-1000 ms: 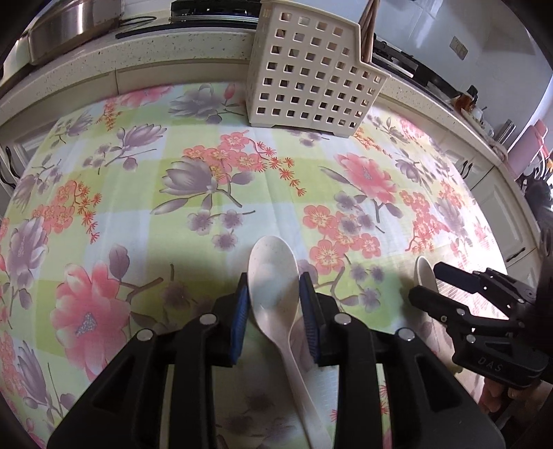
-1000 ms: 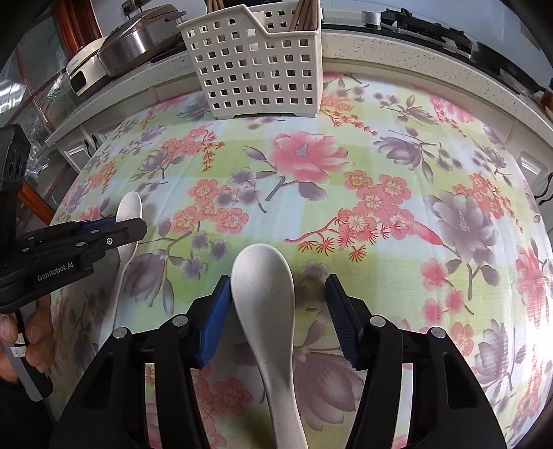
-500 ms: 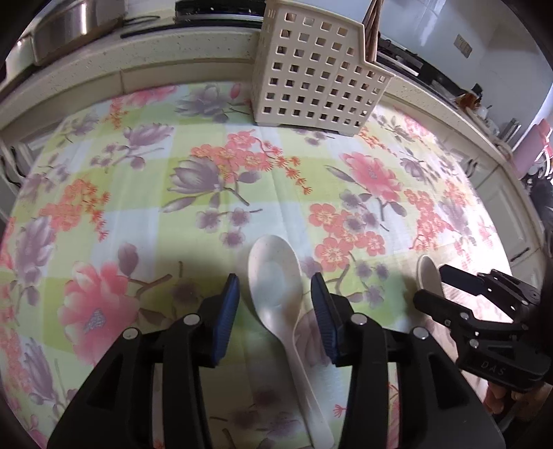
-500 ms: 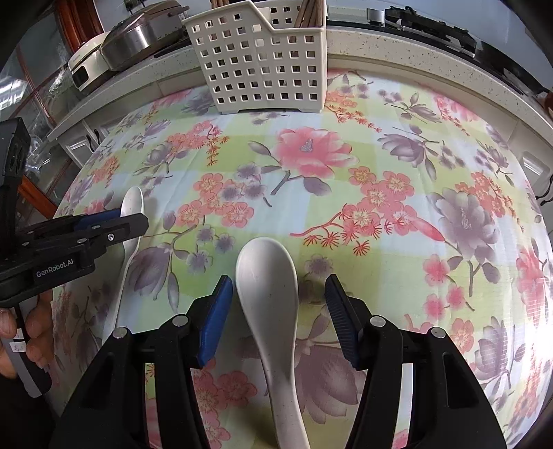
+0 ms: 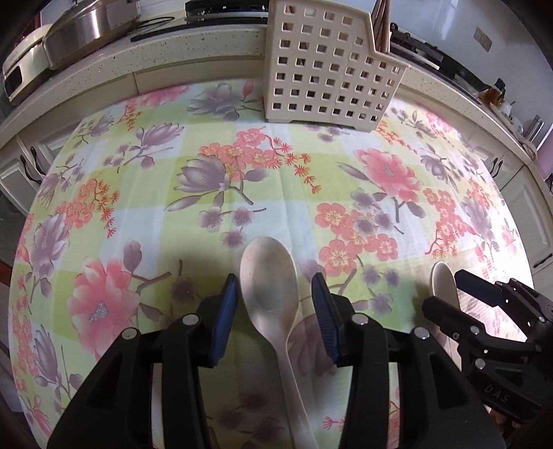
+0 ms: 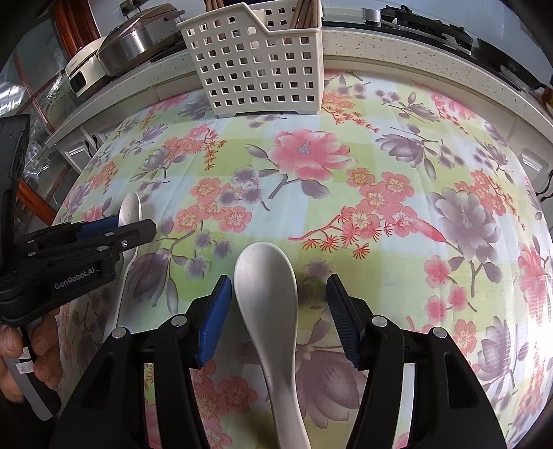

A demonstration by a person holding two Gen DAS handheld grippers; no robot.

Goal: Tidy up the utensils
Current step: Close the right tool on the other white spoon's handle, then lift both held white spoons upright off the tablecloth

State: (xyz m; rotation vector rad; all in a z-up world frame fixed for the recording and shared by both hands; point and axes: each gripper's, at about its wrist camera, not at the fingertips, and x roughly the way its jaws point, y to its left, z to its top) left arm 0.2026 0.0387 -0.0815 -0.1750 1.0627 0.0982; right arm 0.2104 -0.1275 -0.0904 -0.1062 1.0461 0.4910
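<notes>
Two pale spoons lie on the flowered bench (image 5: pixel 242 179), each between the fingers of a different pair of tongs. The left spoon (image 5: pixel 273 297) is bracketed by the left tongs (image 5: pixel 274 293), which are released: a gap is seen on both sides of the bowl, so nothing is gripped. Its long axis runs along the tongs' own line, bowl pointing away toward the caddy (image 5: pixel 328 72), handle trailing back under the tool. The right spoon (image 6: pixel 269 290) lies the same way inside the right tongs (image 6: pixel 276 293), also released; the left blue pad (image 6: pixel 216 311) is close to the bowl's edge, the other pad well clear.

Each spoon is nearer to its own tongs, so no crossing over is called for; closing on the neck just behind the bowl is judged to be the coming move.

The caddy stands upright at the bench's far edge, well apart from both spoons. Brown sticks, probably chopsticks (image 6: pixel 304 13), are seen in its tall rear compartment; the lower front compartment's contents cannot be made out.
</notes>
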